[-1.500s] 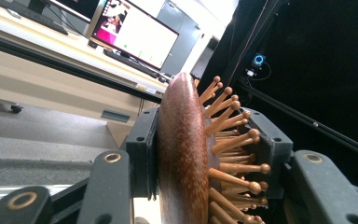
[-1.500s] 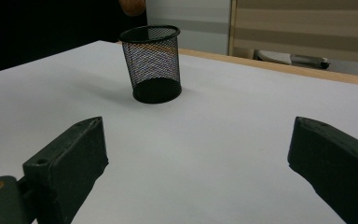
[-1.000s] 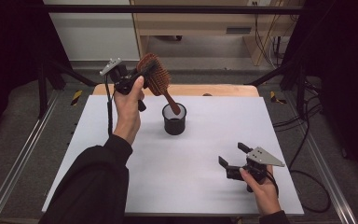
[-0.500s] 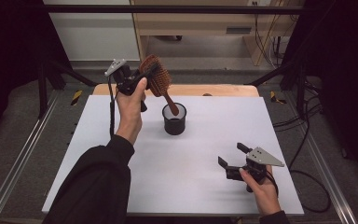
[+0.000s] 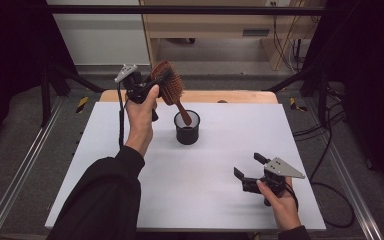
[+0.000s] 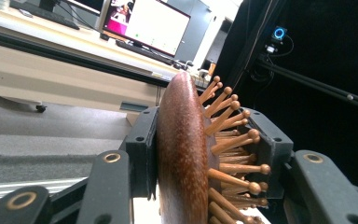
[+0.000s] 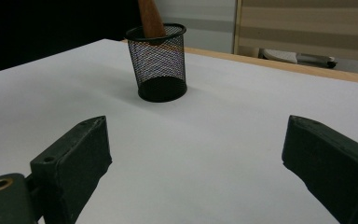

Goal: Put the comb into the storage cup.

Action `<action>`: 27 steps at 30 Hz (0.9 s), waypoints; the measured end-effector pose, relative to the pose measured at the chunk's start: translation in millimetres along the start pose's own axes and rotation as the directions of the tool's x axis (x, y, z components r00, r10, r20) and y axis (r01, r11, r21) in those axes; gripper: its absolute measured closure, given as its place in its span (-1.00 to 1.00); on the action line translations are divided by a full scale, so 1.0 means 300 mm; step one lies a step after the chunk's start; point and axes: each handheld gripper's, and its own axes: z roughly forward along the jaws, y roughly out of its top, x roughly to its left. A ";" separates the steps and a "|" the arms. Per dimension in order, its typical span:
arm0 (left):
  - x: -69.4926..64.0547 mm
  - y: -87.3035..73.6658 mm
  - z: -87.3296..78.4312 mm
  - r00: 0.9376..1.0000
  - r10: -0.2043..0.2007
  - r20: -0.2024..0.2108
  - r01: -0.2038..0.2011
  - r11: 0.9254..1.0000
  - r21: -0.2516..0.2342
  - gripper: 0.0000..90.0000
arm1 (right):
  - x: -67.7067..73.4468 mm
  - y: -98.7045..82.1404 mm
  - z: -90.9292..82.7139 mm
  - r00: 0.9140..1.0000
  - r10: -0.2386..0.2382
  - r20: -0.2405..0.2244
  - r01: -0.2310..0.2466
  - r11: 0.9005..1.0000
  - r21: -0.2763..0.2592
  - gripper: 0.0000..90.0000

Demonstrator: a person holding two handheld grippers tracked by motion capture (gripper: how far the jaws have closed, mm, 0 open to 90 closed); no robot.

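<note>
A brown wooden hairbrush (image 5: 169, 86) is held above the table, its head clamped in my left gripper (image 5: 156, 82), which is shut on it. Its handle slants down, and the tip dips into a black mesh cup (image 5: 186, 127) near the middle of the white table (image 5: 205, 190). Up close in the left gripper view, the brush (image 6: 186, 154) stands between the jaws, back to the left and bristles to the right. My right gripper (image 5: 251, 169) rests low at the front right, open and empty. Its own view shows the cup (image 7: 159, 63) ahead with the brush handle (image 7: 150, 18) in it.
A wooden board edge (image 5: 230, 96) runs behind the white table. Metal rails (image 5: 25, 165) flank the table on both sides. A wooden cabinet (image 5: 220, 30) stands on the floor behind, and cables (image 5: 330, 150) lie at the right.
The left hand has tipped the brush a little, so its handle tip now sits lower in the cup. The right gripper has stayed put.
</note>
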 end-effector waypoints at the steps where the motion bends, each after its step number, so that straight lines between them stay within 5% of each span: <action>1: -0.001 0.000 0.000 1.000 0.006 -0.003 -0.006 1.000 0.002 0.14 | 0.000 0.000 0.001 1.000 0.000 -0.001 0.000 1.000 0.001 -0.83; 27: -0.008 -0.040 0.029 0.999 0.039 -0.006 -0.039 0.998 0.049 0.14 | -0.001 -0.002 0.006 1.000 0.009 -0.013 -0.009 1.000 0.011 -0.86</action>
